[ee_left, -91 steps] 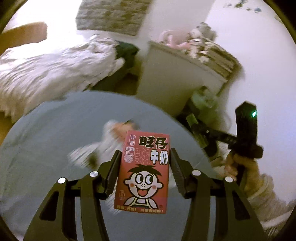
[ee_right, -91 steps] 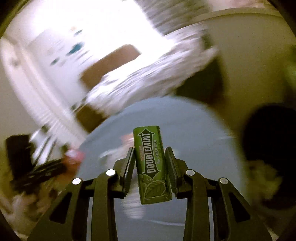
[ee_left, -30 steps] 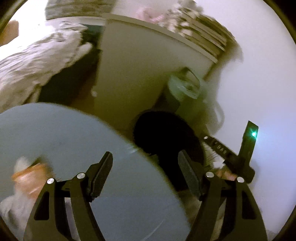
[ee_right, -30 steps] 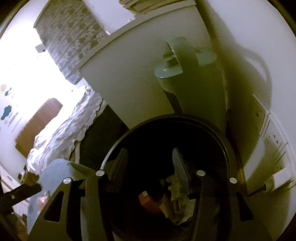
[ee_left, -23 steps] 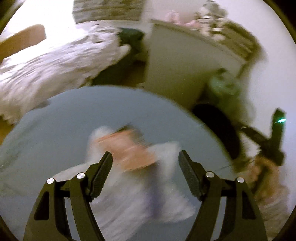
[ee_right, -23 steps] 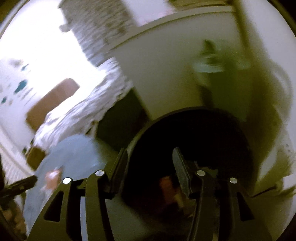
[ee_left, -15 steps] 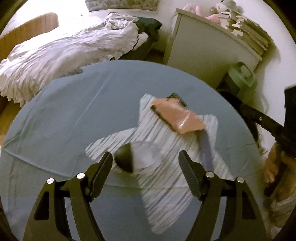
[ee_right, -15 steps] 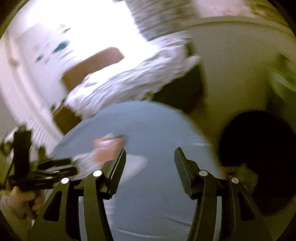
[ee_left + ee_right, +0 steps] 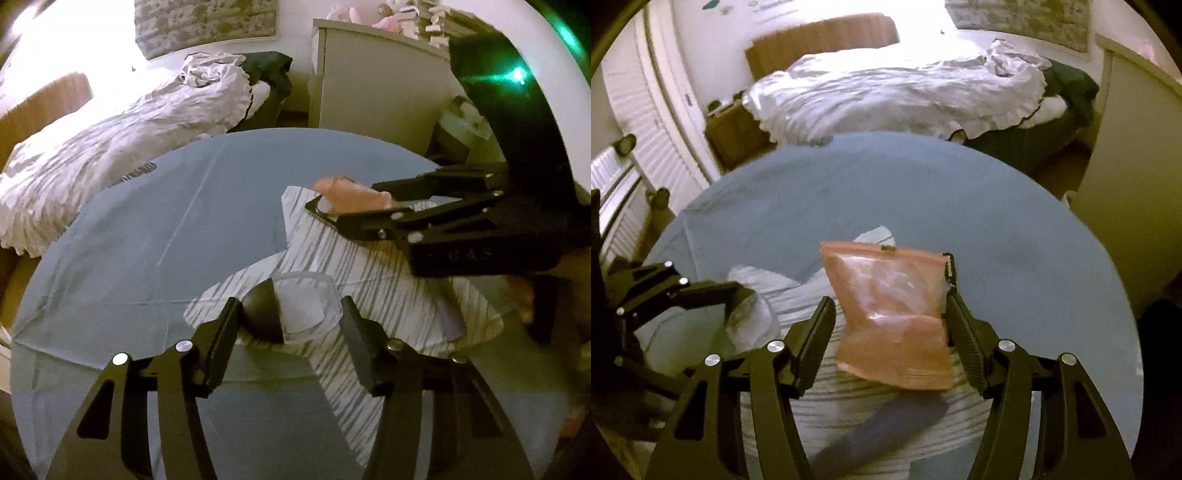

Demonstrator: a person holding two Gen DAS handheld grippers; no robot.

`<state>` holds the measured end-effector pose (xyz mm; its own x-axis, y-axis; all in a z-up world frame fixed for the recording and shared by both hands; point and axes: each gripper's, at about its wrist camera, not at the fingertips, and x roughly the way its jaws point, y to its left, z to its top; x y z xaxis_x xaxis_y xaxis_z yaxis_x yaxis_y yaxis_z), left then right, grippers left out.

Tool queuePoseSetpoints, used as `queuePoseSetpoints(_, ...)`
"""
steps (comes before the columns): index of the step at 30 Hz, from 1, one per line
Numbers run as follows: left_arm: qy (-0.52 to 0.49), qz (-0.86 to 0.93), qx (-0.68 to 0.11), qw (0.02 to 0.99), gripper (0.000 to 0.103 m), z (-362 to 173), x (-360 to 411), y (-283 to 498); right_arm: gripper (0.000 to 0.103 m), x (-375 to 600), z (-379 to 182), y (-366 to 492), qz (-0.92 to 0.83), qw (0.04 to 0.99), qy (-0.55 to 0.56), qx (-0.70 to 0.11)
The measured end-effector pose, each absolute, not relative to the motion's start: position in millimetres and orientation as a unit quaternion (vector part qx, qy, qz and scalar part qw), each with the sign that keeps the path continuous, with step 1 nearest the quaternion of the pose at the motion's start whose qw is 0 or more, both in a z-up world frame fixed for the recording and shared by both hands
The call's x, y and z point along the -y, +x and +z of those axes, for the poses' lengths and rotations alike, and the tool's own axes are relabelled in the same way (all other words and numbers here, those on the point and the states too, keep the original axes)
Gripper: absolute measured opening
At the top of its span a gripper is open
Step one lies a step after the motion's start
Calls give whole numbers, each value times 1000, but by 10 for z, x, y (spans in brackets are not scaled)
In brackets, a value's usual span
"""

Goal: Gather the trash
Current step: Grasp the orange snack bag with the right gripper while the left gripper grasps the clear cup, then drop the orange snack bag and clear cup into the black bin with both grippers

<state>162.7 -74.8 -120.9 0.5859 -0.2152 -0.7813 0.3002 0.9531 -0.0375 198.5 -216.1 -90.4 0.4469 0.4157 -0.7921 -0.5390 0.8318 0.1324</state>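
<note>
Jaws of left gripper (image 9: 288, 325) just narrowed around clear cup (image 9: 303, 310), contact unclear, right gripper (image 9: 890, 325) spread beside pink pouch (image 9: 890, 314), blue table (image 9: 960, 206) bare toward far rim.

The left gripper (image 9: 288, 328) is pointed steeply down at the middle of the table, and its jaws have just been closing; they are seen set either side of a clear cup, with contact not discernible. The right gripper (image 9: 890, 328) is angled down toward the table's right half, its jaws spread around an orange pouch; whether the pads press on it cannot be told.
</note>
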Motion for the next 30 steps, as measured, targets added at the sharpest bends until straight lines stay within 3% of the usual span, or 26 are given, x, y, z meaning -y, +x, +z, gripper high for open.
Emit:
queuePoseSetpoints(4,43,-153,-430,889,54,-1198,726,1645,46,2338,-847,1998,295,847,-8,-442)
queuePoseSetpoints(16,-33,-195,-397,896,54,-795,927,1630,45,3776,-398,1711,206,909,136,-336)
queuePoseSetpoints(23,-39,-270,-359,893,54,-427,1706,1980,45,4813,-481,1644,87,929,195,-303)
queuePoseSetpoints(30,-29,-348,-355,867,54,-382,2669,2283,45,5610,-805,1646,7,924,246,-292)
